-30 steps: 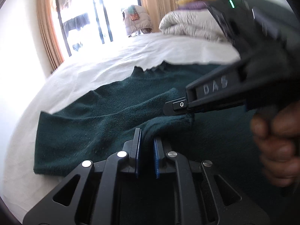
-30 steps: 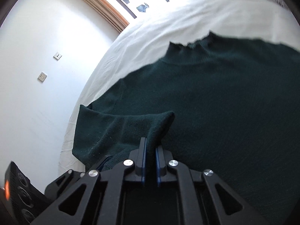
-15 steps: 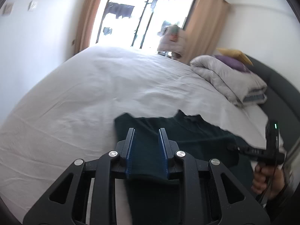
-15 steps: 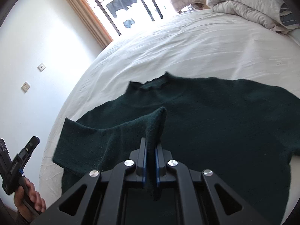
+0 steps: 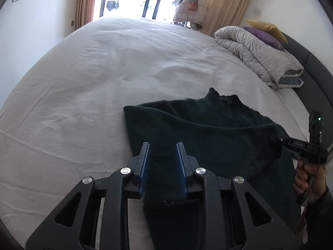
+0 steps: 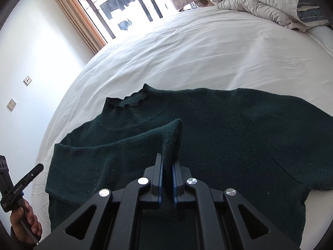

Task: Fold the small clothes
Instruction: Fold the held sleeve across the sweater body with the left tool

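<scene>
A dark green sweater (image 6: pixel 229 129) lies flat on the white bed sheet (image 5: pixel 104 79), its ruffled collar (image 6: pixel 127 101) toward the window, and every place here is given from that sweater. The step in hand looks like the first side fold: the sleeve on the collar's left has been carried inward across the chest. The right gripper (image 6: pixel 167 164) has its fingers clamped together on the cuff of that sleeve (image 6: pixel 172 137), held just above the chest. The left gripper (image 5: pixel 162 160) hovers at the sweater's folded left edge with its fingers apart; knit shows between them, but the pads do not seem to press on it. The next move probably calls for laying the cuff down flat on the chest and letting go, then squaring the fold line. The opposite sleeve (image 6: pixel 291 125) is spread out unfolded toward the rolled grey duvet (image 5: pixel 260 54). Beyond the collar and off the left edge the sheet is bare and wide, so both hands have room; the duvet is well apart.
</scene>
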